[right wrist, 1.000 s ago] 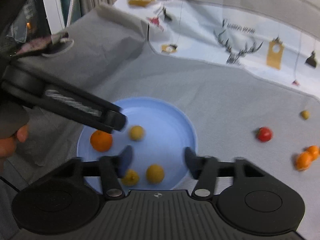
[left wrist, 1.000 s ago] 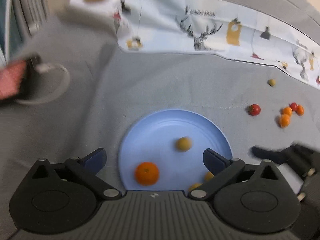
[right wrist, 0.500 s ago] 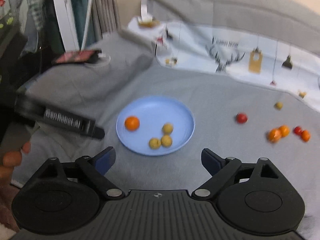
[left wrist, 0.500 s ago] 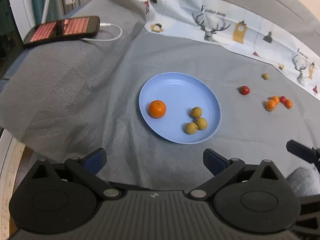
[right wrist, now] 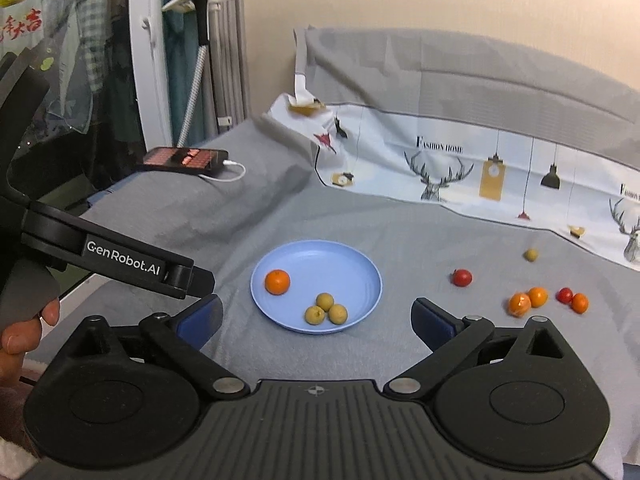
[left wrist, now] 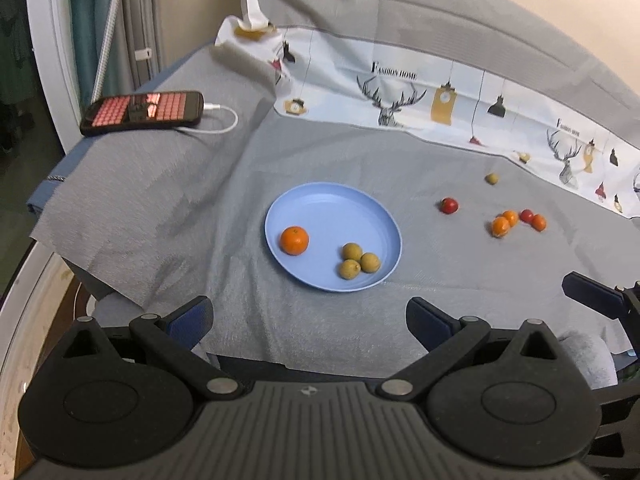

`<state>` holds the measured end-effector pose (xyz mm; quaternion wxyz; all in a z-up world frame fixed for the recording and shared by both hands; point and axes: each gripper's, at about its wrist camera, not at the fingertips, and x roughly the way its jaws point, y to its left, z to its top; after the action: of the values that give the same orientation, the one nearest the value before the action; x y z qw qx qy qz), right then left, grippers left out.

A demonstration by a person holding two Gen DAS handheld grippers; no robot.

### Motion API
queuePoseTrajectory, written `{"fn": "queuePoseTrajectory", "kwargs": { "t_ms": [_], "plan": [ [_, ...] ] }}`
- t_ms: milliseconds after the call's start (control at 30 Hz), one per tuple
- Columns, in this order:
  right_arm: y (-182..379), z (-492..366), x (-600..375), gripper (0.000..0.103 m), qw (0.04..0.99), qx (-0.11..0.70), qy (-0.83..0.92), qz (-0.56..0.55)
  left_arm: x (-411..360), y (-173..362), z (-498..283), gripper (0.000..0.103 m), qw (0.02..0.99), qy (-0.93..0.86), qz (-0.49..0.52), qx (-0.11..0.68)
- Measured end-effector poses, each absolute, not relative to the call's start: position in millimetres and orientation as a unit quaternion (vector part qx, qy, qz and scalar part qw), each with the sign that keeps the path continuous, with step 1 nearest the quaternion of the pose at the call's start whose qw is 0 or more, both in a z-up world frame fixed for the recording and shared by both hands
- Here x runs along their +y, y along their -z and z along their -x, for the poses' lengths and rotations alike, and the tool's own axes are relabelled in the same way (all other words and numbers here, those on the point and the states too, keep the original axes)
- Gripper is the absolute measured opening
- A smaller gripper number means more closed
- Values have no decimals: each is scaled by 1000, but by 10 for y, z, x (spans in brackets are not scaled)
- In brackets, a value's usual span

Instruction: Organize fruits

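**Four fruits plated, six left on the bed**

Left wrist view: your left gripper (left wrist: 308, 320) hangs with its jaws wide and nothing between them. At frame centre the round light-blue plastic plate (left wrist: 320, 204) sits on the grey bed cover (left wrist: 160, 200), holding one orange mandarin (left wrist: 294, 240) and a touching trio of yellow-green round fruits (left wrist: 355, 261). To the right, off the plate, lie a small red tomato (left wrist: 449, 205), a lone yellow-green fruit (left wrist: 491, 179) and a cluster of small orange and red fruits (left wrist: 518, 220).

Right wrist view: your right gripper (right wrist: 316, 320) has just been opening; its jaws now stand wide and empty, low in the frame below the plate (right wrist: 316, 250). The same four fruits rest inside it. The red tomato (right wrist: 462, 277), the lone fruit (right wrist: 531, 255) and the four-piece cluster (right wrist: 546, 300) wait at mid-right.

By my reading you are under halfway: six pieces remain, the tomato lying closest to the plate.
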<state>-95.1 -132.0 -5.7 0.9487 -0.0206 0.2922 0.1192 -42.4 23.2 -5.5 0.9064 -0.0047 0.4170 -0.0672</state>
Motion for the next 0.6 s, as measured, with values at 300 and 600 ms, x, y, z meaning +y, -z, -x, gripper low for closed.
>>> {"fn": "queuePoseTrajectory", "kwargs": {
  "t_ms": [300,600],
  "plan": [
    [-26,1101,-1386,100,956,273,-106,9,206,-21,577,102,912,75,3,404],
    [-15,1128,-1387,100,956,274,-105,6,218,6,581,103,909,79,2,409]
  ]
}}
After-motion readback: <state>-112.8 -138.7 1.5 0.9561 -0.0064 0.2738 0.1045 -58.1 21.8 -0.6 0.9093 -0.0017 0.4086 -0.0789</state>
